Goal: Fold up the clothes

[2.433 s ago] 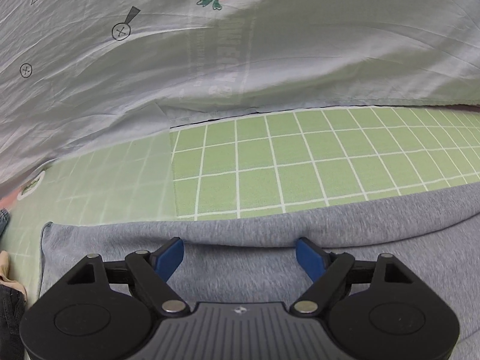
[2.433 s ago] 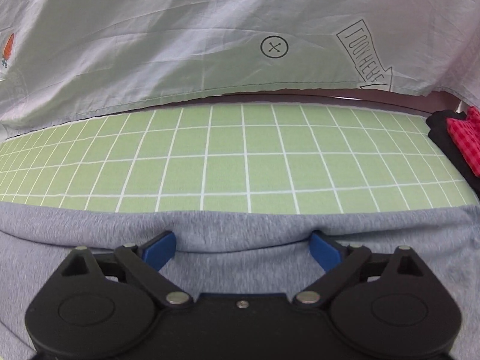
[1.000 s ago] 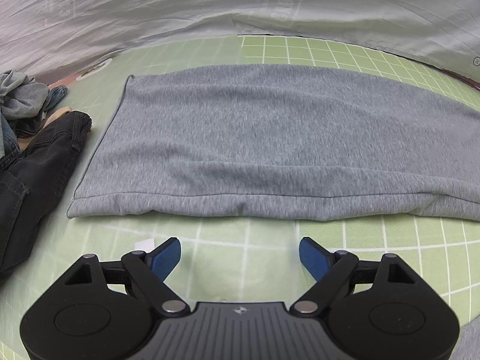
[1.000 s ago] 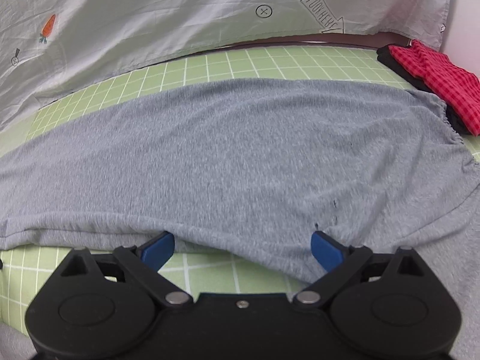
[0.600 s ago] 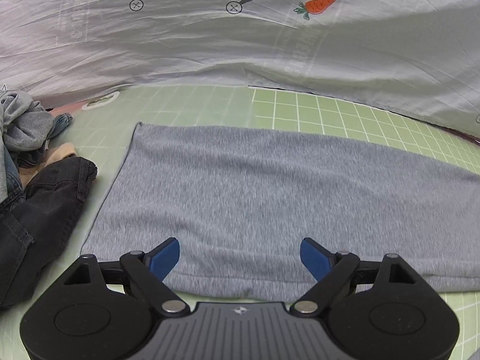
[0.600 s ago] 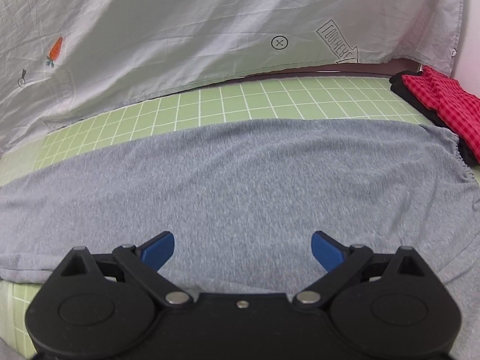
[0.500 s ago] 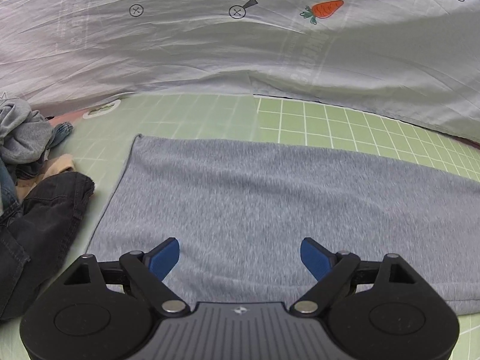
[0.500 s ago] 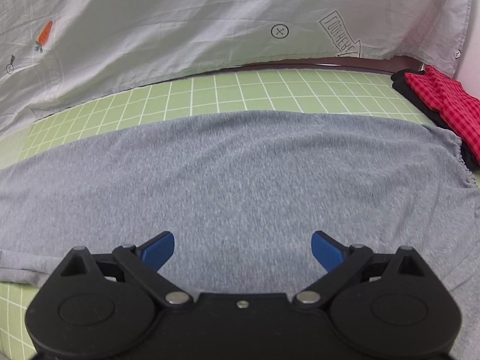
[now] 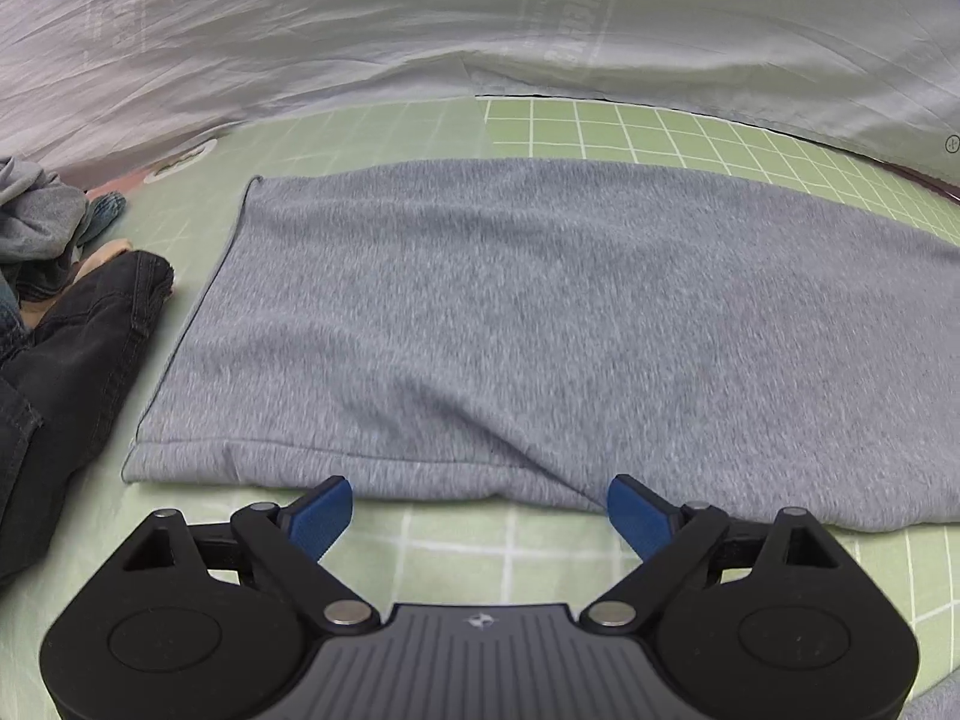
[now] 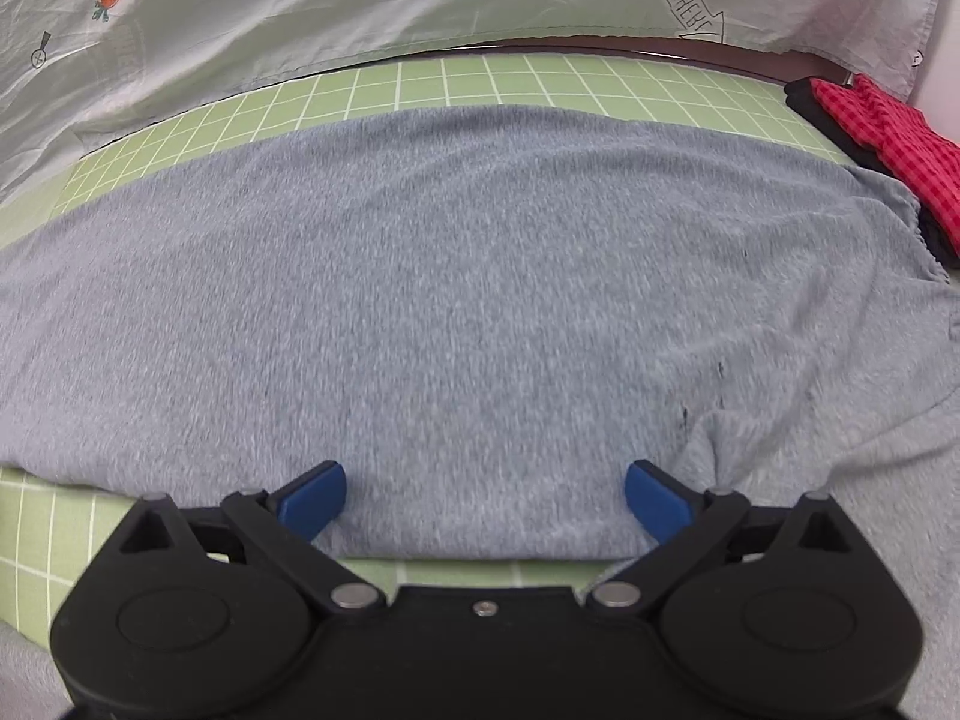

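Note:
A grey knit garment lies flat and folded on the green grid mat. Its left hem end shows in the left wrist view; its gathered waistband end shows in the right wrist view. My left gripper is open and empty, just short of the garment's near folded edge. My right gripper is open, its blue fingertips over the near edge of the grey garment, holding nothing.
Dark jeans and a heap of grey clothes lie at the left. A red checked garment on black cloth lies at the right. A pale printed sheet hangs behind the mat.
Both grippers have pulled back toward me a little. The garment's near edge, under the fingers half a second ago, now sits at or in front of the fingertips.

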Demonstrator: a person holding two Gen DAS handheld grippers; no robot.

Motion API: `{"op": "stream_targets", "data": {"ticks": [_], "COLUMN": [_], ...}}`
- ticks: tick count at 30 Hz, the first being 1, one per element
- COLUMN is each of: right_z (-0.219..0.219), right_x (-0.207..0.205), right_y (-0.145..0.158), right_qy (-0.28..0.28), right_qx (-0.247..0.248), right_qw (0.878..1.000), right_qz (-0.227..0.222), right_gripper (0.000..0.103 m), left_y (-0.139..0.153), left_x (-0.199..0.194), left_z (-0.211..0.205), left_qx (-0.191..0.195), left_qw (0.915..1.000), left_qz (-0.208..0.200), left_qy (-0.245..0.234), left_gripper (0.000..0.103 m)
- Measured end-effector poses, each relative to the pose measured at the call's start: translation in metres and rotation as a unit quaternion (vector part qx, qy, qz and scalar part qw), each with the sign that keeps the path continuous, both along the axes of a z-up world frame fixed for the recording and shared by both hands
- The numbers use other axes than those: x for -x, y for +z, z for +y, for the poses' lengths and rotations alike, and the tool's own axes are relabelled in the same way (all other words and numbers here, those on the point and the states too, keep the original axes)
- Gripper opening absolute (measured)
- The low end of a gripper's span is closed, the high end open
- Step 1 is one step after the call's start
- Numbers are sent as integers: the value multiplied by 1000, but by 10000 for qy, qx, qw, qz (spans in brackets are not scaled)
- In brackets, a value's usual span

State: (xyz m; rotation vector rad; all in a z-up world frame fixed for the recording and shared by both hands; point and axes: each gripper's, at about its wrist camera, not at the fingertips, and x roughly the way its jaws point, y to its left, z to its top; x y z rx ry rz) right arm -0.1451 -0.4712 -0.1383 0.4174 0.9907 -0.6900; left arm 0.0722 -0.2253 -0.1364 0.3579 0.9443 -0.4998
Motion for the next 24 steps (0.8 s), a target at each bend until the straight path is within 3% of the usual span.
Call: {"op": "stream_targets", "data": {"ticks": [4, 11, 16, 24], "right_z": [1, -1, 2, 10], "right_x": [3, 45, 104, 207], "right_y": [4, 30, 35, 11], "right_qy": [39, -475, -1074, -2013], "right_qx": [68, 97, -74, -548], "right_qw": [10000, 9947, 9829, 9667], "right_qz": [-40, -911, -1494, -1485], "right_gripper": [101, 102, 103, 103], "left_y": [7, 44, 55, 44], "left_x": [8, 38, 80, 156], "left_z": [11, 35, 44, 42], "left_qx": [-128, 342, 534, 343], "left_qw": [9996, 9977, 9964, 9968], "left_qz": [-219, -544, -664, -472], "left_qy": [86, 192, -9, -542], "left_gripper": [92, 92, 95, 95]}}
